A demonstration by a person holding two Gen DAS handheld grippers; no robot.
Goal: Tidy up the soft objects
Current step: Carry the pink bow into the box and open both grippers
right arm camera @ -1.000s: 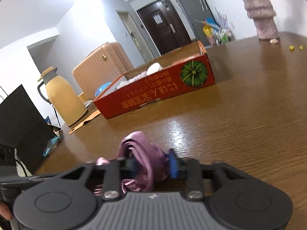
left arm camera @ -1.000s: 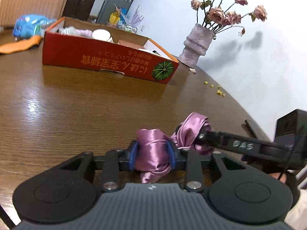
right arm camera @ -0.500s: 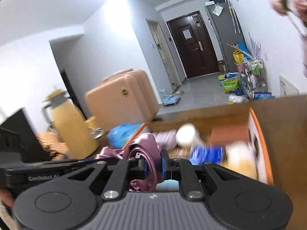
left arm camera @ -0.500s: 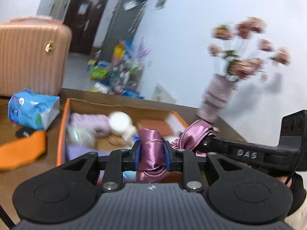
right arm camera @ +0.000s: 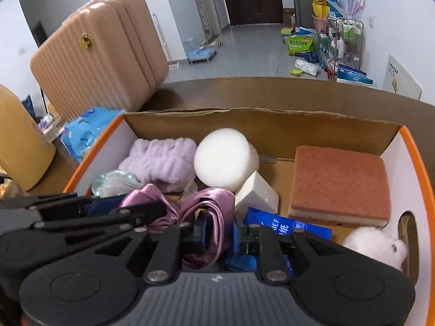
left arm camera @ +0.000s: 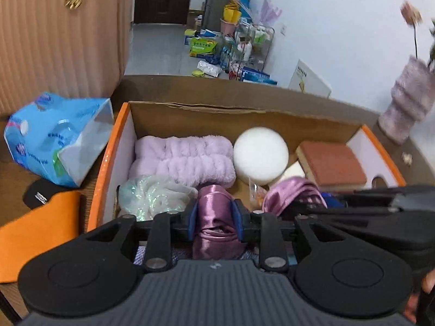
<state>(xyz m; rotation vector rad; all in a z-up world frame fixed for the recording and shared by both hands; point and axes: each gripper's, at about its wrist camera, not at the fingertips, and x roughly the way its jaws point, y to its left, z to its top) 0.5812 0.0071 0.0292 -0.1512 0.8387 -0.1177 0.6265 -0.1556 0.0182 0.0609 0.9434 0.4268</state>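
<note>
Between the blue pads of the left gripper [left arm camera: 214, 221] a bunched fold of satin cloth [left arm camera: 214, 212] is pinched; the jaws have just eased open slightly, yet the pads press on the fabric from both sides. Just beside it the right gripper [right arm camera: 217, 233] nips the other end of the same cloth, its jaws likewise a touch looser than a moment ago, the satin bulging out above them. Two grips on one limp piece make sense — held at a single point it would trail and snag on the wall.

Both claws hang over the near part of the box [left arm camera: 119, 135], tilted down into it, so the cloth sits above the open cardboard floor, not yet laid down. Around that gap lie a fleece roll [left arm camera: 185, 157], a foam disc [left arm camera: 261, 154], a sponge [right arm camera: 339, 182], a mesh puff [left arm camera: 152, 195] and a blue packet [right arm camera: 282, 225] — soft goods already sorted. Letting go looks like the step at hand.
</note>
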